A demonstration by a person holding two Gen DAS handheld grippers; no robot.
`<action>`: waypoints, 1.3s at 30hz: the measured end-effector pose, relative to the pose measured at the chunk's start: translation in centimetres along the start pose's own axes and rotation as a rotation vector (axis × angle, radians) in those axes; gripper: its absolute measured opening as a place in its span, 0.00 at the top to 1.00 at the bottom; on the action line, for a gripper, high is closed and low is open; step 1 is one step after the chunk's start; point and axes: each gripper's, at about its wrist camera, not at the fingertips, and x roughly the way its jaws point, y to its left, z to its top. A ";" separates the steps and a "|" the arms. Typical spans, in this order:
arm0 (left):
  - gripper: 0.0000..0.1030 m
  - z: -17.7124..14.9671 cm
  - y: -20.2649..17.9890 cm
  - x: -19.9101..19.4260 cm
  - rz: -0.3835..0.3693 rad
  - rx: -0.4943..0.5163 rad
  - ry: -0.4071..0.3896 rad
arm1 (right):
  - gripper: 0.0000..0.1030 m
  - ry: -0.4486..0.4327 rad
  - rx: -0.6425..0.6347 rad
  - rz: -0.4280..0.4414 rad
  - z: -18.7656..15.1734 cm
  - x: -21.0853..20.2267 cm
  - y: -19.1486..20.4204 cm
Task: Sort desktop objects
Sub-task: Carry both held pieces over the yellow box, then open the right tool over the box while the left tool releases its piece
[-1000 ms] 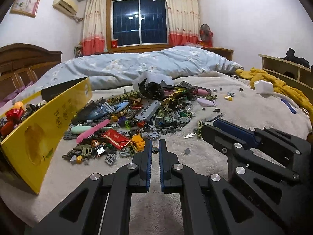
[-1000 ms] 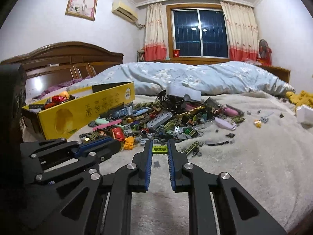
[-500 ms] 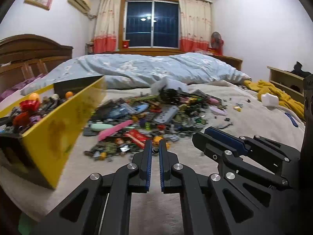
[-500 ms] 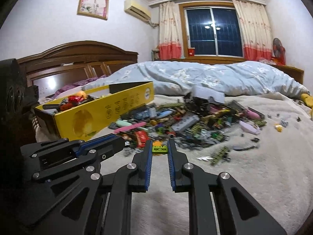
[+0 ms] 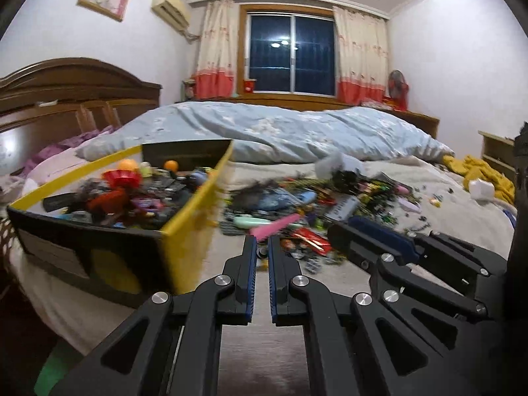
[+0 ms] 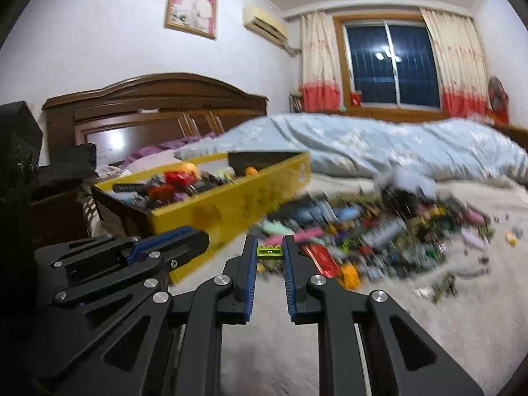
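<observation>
My left gripper [image 5: 262,253] is shut on a small dark round piece [image 5: 262,252], held above the bed beside the yellow box [image 5: 194,227]. My right gripper [image 6: 270,251] is shut on a small lime green brick [image 6: 270,251], held above the bed right of the yellow box [image 6: 231,208]. The box holds several toys and bricks. A big pile of mixed bricks and toys [image 5: 313,204] lies on the bed, also in the right wrist view [image 6: 379,234]. Each gripper shows in the other's view, the right one [image 5: 379,234] and the left one [image 6: 171,241].
A rolled blue duvet [image 5: 297,132] lies across the far side of the bed. The wooden headboard [image 6: 155,105] is at the left. A yellow cloth [image 5: 485,175] and a white object [image 5: 480,188] lie at the right edge. Small loose pieces [image 6: 511,236] are scattered right of the pile.
Both grippers have lifted and swung left toward the yellow box, each still holding its piece. The box now looks nearer and its contents show from above.
</observation>
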 end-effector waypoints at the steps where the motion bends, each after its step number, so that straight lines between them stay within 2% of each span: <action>1: 0.93 0.2 0.7 -0.2 0.010 -0.017 -0.004 | 0.86 -0.012 -0.005 0.011 0.3 0.3 0.6; 4: 0.93 0.7 2.3 -0.5 0.033 -0.045 -0.014 | 0.86 -0.010 0.014 0.053 1.3 1.2 1.7; 7: 0.93 1.2 3.2 -1.1 0.076 -0.018 -0.053 | 0.86 -0.001 0.022 0.082 1.8 2.1 2.3; 11: 0.93 1.6 4.3 -0.9 0.088 -0.049 -0.042 | 0.86 0.026 0.025 0.134 2.4 3.3 2.9; 16: 0.93 1.8 5.3 -0.7 0.128 -0.025 -0.046 | 0.86 0.015 -0.053 0.150 2.9 4.2 4.7; 23: 0.94 1.8 8.7 -0.4 0.188 -0.090 -0.050 | 0.86 0.043 -0.115 0.214 3.9 7.4 7.4; 27: 0.94 2.5 9.8 0.2 0.241 -0.062 -0.064 | 0.86 0.059 -0.144 0.249 4.6 9.1 8.5; 31: 0.94 2.9 11.0 1.5 0.240 -0.065 -0.040 | 0.86 0.077 -0.141 0.251 4.8 11.0 8.8; 34: 0.93 2.7 11.8 2.7 0.234 -0.110 -0.011 | 0.86 0.071 -0.159 0.250 4.8 12.0 8.8; 37: 0.93 2.7 11.8 3.0 0.252 -0.100 -0.026 | 0.86 0.055 -0.185 0.245 4.9 12.3 8.9; 39: 0.93 2.6 11.8 3.1 0.259 -0.100 -0.025 | 0.86 0.076 -0.172 0.262 4.9 12.8 8.8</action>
